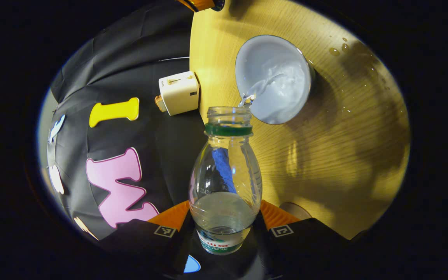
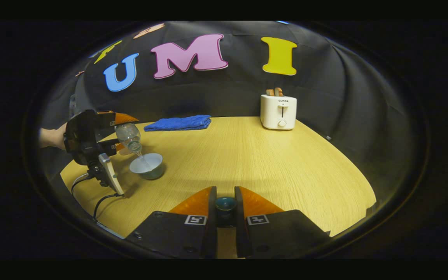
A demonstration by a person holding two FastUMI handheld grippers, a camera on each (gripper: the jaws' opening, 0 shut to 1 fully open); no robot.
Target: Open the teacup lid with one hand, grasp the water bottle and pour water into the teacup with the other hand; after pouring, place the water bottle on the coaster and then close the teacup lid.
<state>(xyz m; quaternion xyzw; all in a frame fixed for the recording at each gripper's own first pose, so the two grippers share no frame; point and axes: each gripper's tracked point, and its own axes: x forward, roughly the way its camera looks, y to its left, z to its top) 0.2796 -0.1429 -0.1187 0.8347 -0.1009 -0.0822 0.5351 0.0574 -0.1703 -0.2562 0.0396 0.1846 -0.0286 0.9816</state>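
Pour under way. The left hand-held gripper [image 1: 224,229] pinches the water bottle [image 1: 225,182] low on its body, both fingers pressed on its sides, bottle tipped mouth-down toward the teacup [image 1: 274,79]. A thin stream runs from the bottle mouth over the near rim into the cup, which already holds water. In the right gripper view the same left hand-held gripper [image 2: 121,130] is seen with the bottle slanted above the teacup [image 2: 148,165] on the worktop [image 2: 266,163].

The right hand-held gripper [image 2: 225,204] is closed on a small dark knob, judged to be the teacup lid [image 2: 225,203], held well apart from the cup.

Risks, as judged:
- The stream lands close to the cup's near rim; a small drift of the bottle mouth would send water onto the worktop. Droplets [image 1: 335,50] already lie on the wood beyond the cup.
- The cup looks fairly full; tipping further could overflow it.
- Wet plastic held low on the body could slip or rotate in the grip.
- The coaster [image 1: 296,210] appears as a round patch just past the right finger; setting down off-centre could topple the bottle.

A toaster [image 2: 278,111] and blue cloth [image 2: 179,123] stand far back, clear of the work.
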